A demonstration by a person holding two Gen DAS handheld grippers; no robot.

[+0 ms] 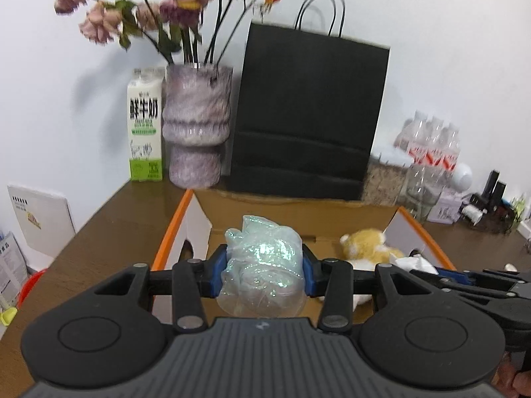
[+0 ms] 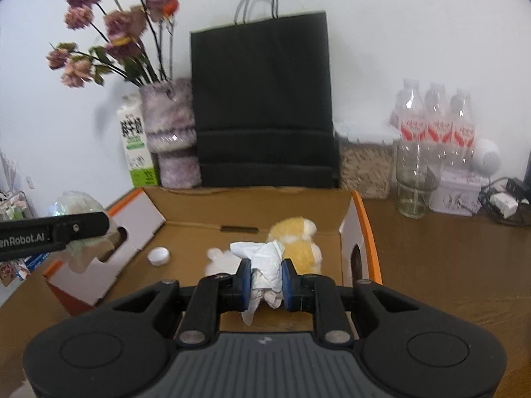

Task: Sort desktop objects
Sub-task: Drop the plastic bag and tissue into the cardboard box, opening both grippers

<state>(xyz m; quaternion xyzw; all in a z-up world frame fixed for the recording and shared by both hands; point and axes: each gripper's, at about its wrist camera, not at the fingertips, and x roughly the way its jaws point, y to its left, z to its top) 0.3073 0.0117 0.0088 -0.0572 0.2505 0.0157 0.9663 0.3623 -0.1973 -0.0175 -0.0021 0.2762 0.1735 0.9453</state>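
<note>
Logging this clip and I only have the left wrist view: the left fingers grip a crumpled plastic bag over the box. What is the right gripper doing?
Observer: The right gripper is shut on a crumpled white tissue, above the cardboard box.
Operator: Anything in the box I can't see?
Observer: A white bottle cap lies on the box floor, left of the tissue.
Operator: And the yellow plush toy?
Observer: The plush toy lies in the box just behind the tissue; whether they touch, I cannot tell.
</note>
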